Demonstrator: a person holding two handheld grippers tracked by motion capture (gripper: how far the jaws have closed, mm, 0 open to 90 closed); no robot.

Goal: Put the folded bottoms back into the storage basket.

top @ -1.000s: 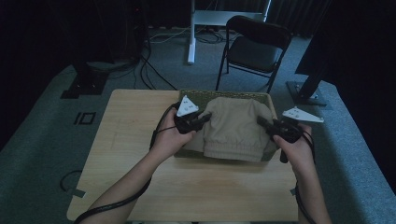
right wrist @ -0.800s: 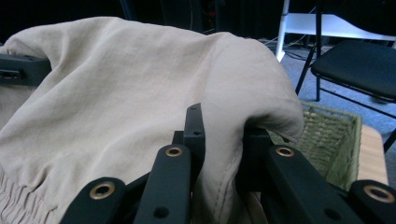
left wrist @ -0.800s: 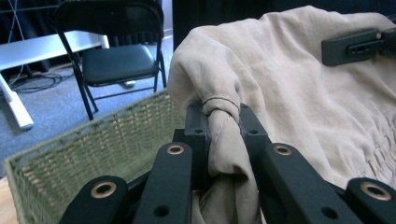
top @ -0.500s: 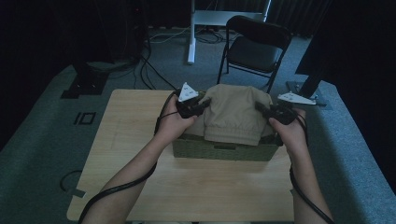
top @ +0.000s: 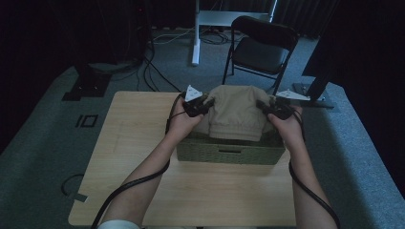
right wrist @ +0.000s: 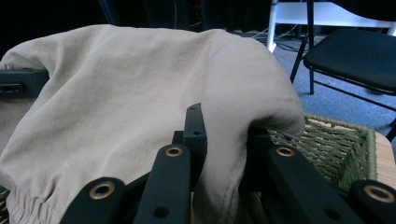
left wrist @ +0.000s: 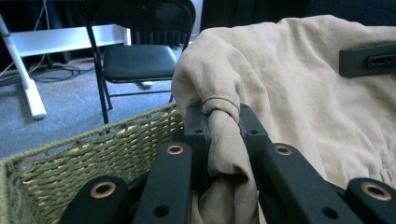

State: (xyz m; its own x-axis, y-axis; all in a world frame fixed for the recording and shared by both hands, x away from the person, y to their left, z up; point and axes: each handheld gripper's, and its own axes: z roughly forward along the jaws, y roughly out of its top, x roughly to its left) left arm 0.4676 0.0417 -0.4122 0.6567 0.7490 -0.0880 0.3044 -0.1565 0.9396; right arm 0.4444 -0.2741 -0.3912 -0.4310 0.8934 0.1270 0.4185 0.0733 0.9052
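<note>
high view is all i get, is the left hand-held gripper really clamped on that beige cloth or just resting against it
Observer: Clamped. In the left gripper view the left hand-held gripper pinches a bunched, seamed edge of the beige cloth between its jaws.
Operator: and the right one
Observer: The right hand-held gripper is shut on a fold of the cloth's edge too; fabric drapes over one jaw.
Operator: whats under the cloth on that side
Observer: The right gripper view shows the inner wall of the woven green basket right of the jaws, with the cloth's edge hanging above the rim there.
</note>
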